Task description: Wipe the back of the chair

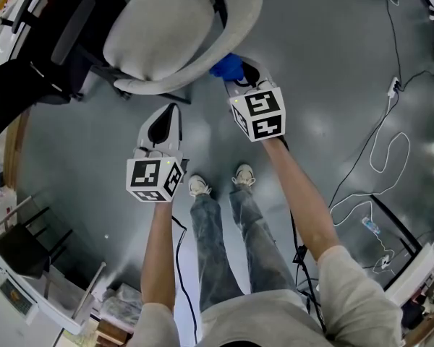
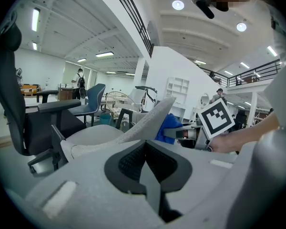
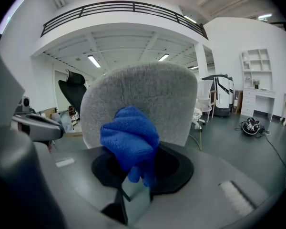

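Grey fabric chair back (image 3: pixel 143 97) stands just ahead of my right gripper (image 3: pixel 135 178), clamped on a bunched blue cloth (image 3: pixel 130 137) touching it; my left gripper (image 2: pixel 150 173) is closed, empty.

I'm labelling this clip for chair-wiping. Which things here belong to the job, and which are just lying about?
Job:
grey chair back
blue cloth, clamped in the right tool

Lying about or idle:
black office chair
floor cables
left tool, shut and empty
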